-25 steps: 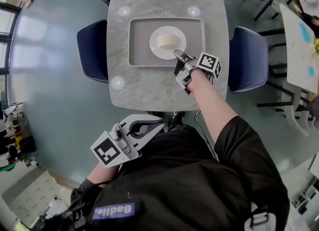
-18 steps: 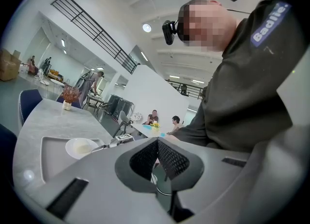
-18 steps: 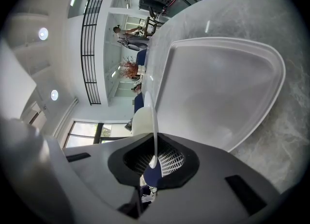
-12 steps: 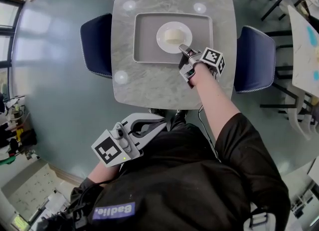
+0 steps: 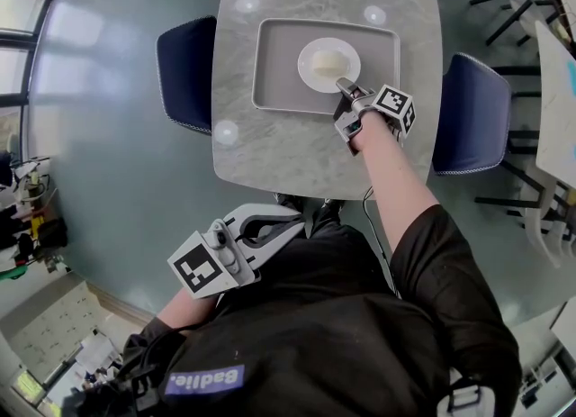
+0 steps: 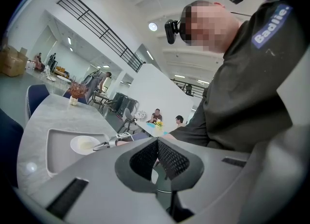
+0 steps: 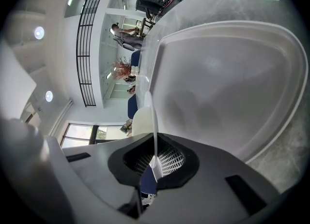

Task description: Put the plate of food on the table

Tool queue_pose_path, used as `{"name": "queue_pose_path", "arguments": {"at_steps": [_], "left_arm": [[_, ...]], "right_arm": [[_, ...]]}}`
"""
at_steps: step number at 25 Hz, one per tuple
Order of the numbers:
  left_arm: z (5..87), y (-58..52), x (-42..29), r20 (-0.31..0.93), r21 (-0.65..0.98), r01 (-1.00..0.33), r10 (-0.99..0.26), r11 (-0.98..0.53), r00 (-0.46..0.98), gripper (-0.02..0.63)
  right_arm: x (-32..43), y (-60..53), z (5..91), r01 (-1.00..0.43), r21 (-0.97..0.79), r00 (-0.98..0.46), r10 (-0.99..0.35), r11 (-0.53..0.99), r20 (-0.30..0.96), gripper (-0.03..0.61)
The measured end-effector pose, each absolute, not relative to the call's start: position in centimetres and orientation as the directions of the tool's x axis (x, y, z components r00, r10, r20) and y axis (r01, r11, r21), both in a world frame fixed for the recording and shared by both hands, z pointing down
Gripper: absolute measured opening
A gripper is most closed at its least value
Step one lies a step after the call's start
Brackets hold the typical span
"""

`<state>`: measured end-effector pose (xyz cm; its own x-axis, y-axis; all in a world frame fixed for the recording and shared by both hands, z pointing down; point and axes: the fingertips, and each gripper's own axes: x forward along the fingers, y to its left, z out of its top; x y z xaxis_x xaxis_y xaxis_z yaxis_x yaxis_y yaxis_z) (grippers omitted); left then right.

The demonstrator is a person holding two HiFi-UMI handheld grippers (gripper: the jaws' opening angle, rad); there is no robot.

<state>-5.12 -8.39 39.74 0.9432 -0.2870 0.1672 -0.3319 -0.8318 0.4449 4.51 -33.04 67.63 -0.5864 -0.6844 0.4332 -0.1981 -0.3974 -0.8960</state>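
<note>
Head view, with both gripper views. Nearest to me, well short of the tray (image 5: 274, 82) and off the worktop (image 5: 297, 149) altogether, the left gripper (image 5: 288, 226) hangs against my body. Its jaws are drawn together at the tips with nothing between them.

Further out, my right forearm crosses the worktop's near edge toward the tray's near right corner. There the right gripper (image 5: 345, 86) is clamped narrow on the near rim of the plate (image 5: 315, 49); in its own view the thin white rim runs edge-on between the pads. The plate sits over the middle of the tray, with the pale lump of food (image 5: 329, 64) at its centre.

Against the pictures of a second ago, little has altered. The plate keeps the same place over the tray's middle, and the right gripper holds the same stretch of rim, its jaws no wider or closer. I cannot tell whether the plate rests in the tray or hangs just above it.

I judge the grip secured and the transfer not yet made: the plate still has to clear the tray's raised wall and come down on bare worktop beside the tray.
</note>
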Motion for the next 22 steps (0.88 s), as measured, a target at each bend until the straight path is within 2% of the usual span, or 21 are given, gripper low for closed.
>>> {"name": "queue_pose_path", "arguments": {"at_steps": [22], "left_arm": [[40.7, -8.9, -5.5, 0.185, 0.466, -0.370, -0.321, -0.803, 0.929, 0.006]], "right_arm": [[4.8, -33.8, 70.2, -0.203, -0.880, -0.582, -0.670, -0.429, 0.461, 0.018]]}}
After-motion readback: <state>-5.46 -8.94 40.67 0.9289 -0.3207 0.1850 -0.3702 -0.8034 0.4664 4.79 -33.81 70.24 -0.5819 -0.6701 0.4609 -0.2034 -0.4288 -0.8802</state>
